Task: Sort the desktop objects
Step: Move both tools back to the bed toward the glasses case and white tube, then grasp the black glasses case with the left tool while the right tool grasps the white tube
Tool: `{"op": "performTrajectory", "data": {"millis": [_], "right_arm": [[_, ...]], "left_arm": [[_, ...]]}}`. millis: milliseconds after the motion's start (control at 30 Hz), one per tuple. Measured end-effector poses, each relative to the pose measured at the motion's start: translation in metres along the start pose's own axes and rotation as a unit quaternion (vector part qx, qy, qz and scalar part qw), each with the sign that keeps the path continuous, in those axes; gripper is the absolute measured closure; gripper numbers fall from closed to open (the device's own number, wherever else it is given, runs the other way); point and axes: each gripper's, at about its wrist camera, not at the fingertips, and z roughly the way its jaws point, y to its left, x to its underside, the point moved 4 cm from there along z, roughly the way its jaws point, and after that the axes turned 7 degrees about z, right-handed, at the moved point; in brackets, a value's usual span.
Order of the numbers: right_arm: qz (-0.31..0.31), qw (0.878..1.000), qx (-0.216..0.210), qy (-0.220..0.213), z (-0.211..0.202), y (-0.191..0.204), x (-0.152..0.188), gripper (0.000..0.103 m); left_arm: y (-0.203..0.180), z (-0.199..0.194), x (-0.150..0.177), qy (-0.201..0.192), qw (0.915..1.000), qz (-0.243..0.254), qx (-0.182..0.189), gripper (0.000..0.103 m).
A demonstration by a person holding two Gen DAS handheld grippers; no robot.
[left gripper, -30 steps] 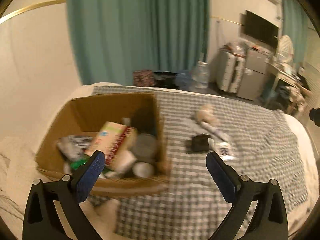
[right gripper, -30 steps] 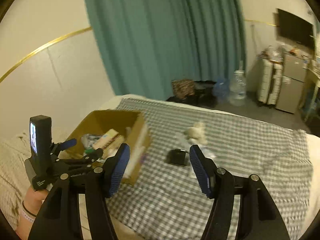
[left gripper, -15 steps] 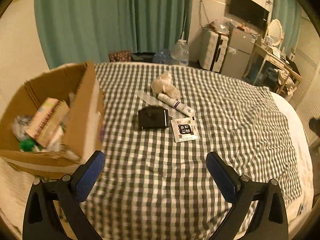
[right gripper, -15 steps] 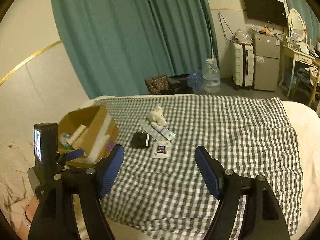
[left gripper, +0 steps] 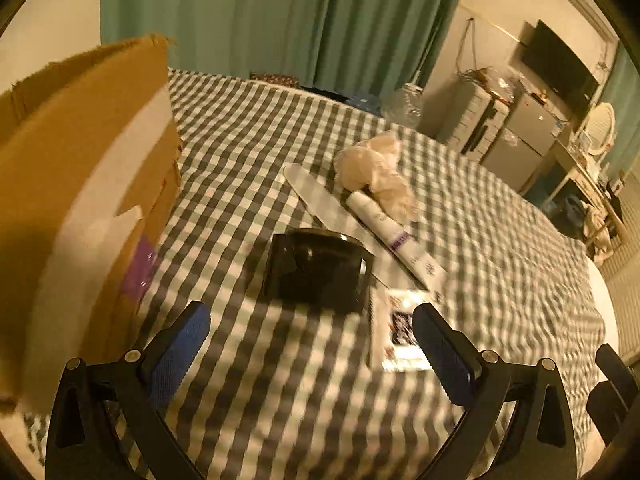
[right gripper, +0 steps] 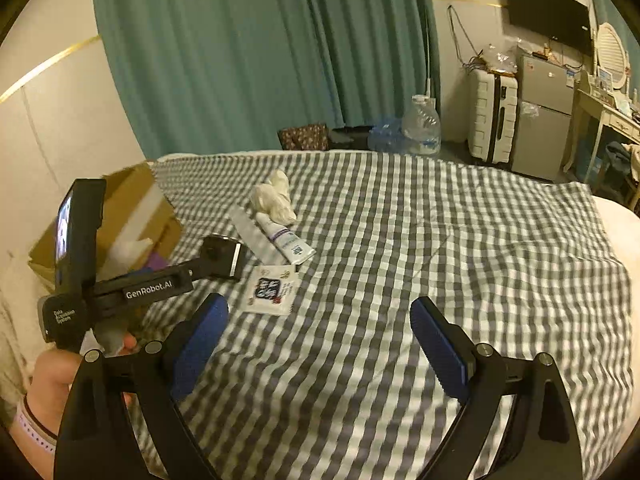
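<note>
On the checked bedspread (right gripper: 400,240), beside the cardboard box (left gripper: 80,184), a glossy black case (left gripper: 318,270) is lying flat, with a white tube (left gripper: 394,234), a printed sachet (right gripper: 272,290) and a cream plush toy (left gripper: 374,172) just beyond. Nearest the case, the left gripper (left gripper: 311,344) is hovering spread wide, gripping nothing. Jaws of the right gripper (right gripper: 319,330) have just been opening, nothing between them. Motion is blurring the sachet's print.
</note>
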Motion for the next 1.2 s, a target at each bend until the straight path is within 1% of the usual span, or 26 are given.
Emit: {"op": "performTrajectory", "data": {"millis": [100,200,267,400,467,633,667,700,733,767,800,867,900,933,967,1000,1033,1067,1100,1133,1200], "right_arm": [[-0.006,1.000,-0.008,0.014,0.027,-0.004,-0.007,0.010],[-0.014,1.000,-0.013,0.020,0.054,-0.007,-0.014,0.010],[-0.013,0.999,-0.016,0.025,0.067,-0.010,-0.017,0.010],[-0.011,0.999,-0.021,0.043,0.099,-0.009,-0.023,0.010],[-0.024,0.999,-0.024,0.042,0.112,-0.004,-0.027,0.010],[-0.065,0.996,-0.033,0.043,0.141,0.015,-0.033,0.010],[-0.070,0.996,-0.036,0.044,0.145,0.018,-0.034,0.010],[-0.075,0.995,-0.041,0.044,0.151,0.023,-0.036,0.010],[-0.078,0.995,-0.046,0.047,0.156,0.027,-0.037,0.010],[-0.081,0.994,-0.055,0.053,0.161,0.033,-0.039,0.010],[-0.085,0.993,-0.060,0.058,0.166,0.038,-0.040,0.011],[-0.090,0.992,-0.069,0.057,0.175,0.046,-0.043,0.011],[-0.090,0.991,-0.072,0.063,0.181,0.048,-0.043,0.015],[-0.089,0.991,-0.071,0.073,0.187,0.049,-0.042,0.022],[-0.086,0.990,-0.067,0.087,0.196,0.049,-0.040,0.027],[-0.083,0.991,-0.055,0.094,0.201,0.046,-0.038,0.036],[-0.083,0.992,-0.045,0.088,0.201,0.044,-0.038,0.046],[-0.090,0.992,-0.036,0.080,0.199,0.043,-0.038,0.052],[-0.098,0.992,-0.029,0.079,0.198,0.043,-0.037,0.062],[-0.105,0.991,-0.027,0.080,0.196,0.044,-0.036,0.067],[-0.113,0.989,-0.028,0.086,0.189,0.043,-0.033,0.071]], "left_arm": [[0.001,0.018,-0.002,0.004,1.0000,0.002,-0.008,0.000],[-0.002,0.030,-0.002,0.004,0.9995,0.027,-0.018,0.000],[-0.006,0.039,-0.004,0.011,0.9986,0.045,-0.024,0.000],[-0.009,0.056,-0.009,0.014,0.9973,0.063,-0.035,0.000],[-0.006,0.061,-0.009,0.015,0.9968,0.064,-0.045,0.000],[0.007,0.066,-0.007,0.012,0.9965,0.068,-0.048,0.001],[0.010,0.066,-0.008,0.012,0.9964,0.067,-0.050,0.005],[0.012,0.064,-0.009,0.011,0.9963,0.066,-0.053,0.013],[0.014,0.063,-0.010,0.009,0.9962,0.067,-0.056,0.018],[0.017,0.062,-0.011,0.007,0.9958,0.068,-0.061,0.026],[0.020,0.060,-0.012,0.006,0.9958,0.066,-0.062,0.026],[0.025,0.059,-0.011,0.004,0.9970,0.056,-0.053,0.026],[0.026,0.058,-0.010,0.004,0.9970,0.055,-0.054,0.026],[0.026,0.058,-0.009,0.004,0.9968,0.058,-0.056,0.026],[0.026,0.057,-0.008,0.004,0.9962,0.063,-0.060,0.026],[0.026,0.056,-0.007,0.002,0.9958,0.066,-0.063,0.026],[0.026,0.055,-0.006,0.003,0.9959,0.065,-0.063,0.026],[0.026,0.054,-0.006,0.003,0.9963,0.061,-0.061,0.026],[0.027,0.054,-0.005,0.003,0.9966,0.057,-0.059,0.026],[0.026,0.053,-0.005,0.004,0.9970,0.055,-0.054,0.026],[0.024,0.050,-0.004,0.001,0.9972,0.056,-0.048,0.026]]}}
